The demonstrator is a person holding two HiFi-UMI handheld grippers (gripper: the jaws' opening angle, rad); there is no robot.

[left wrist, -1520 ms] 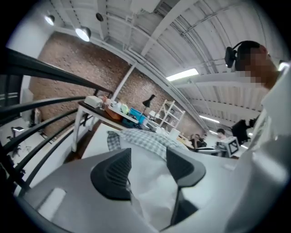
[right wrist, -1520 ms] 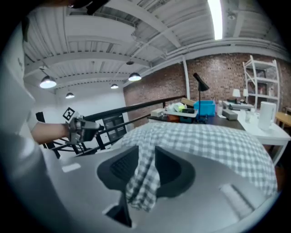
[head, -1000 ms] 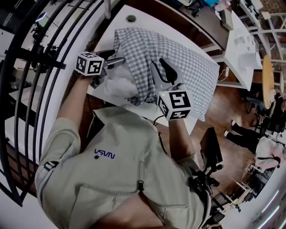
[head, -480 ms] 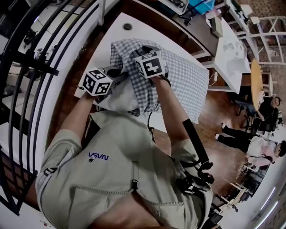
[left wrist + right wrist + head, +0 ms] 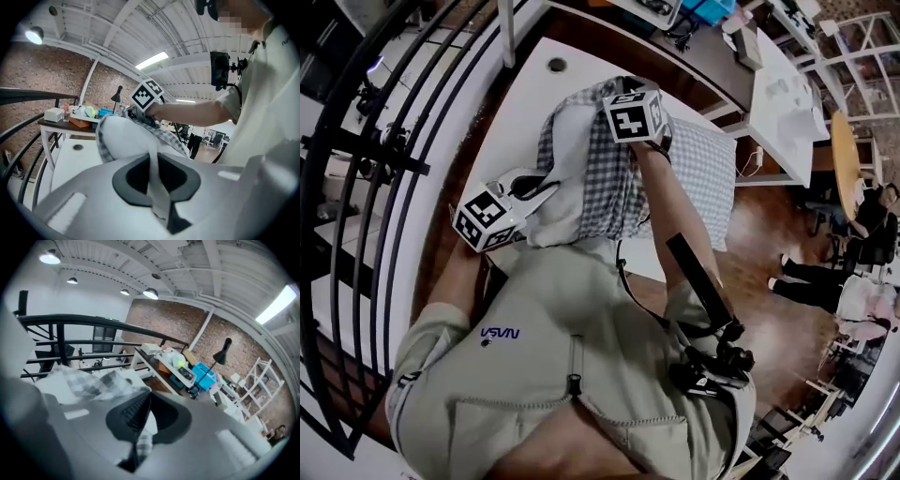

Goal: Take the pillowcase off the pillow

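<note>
A white pillow [image 5: 572, 183] in a grey checked pillowcase [image 5: 698, 169] lies on the white table [image 5: 525, 103]. The bare white end of the pillow bulges out on the near left. My left gripper [image 5: 544, 191] is at that end, and its jaws are closing with a fold of white pillow fabric [image 5: 157, 185] pinched between them. My right gripper [image 5: 142, 414] is shut on checked pillowcase cloth. Its marker cube [image 5: 633, 112] sits above the far part of the pillow, where the cloth is lifted and bunched.
A black railing [image 5: 384, 159] runs along the left. The table has a round cable hole [image 5: 555, 65]. A cluttered desk [image 5: 694, 14] stands behind it, another white table [image 5: 783, 94] to the right. People [image 5: 853, 300] are seated at the far right.
My right gripper went from the pillow's near edge to its far part, shut on the checked cloth and raised it. My left gripper shut on the white pillow end and drew back near-left.
</note>
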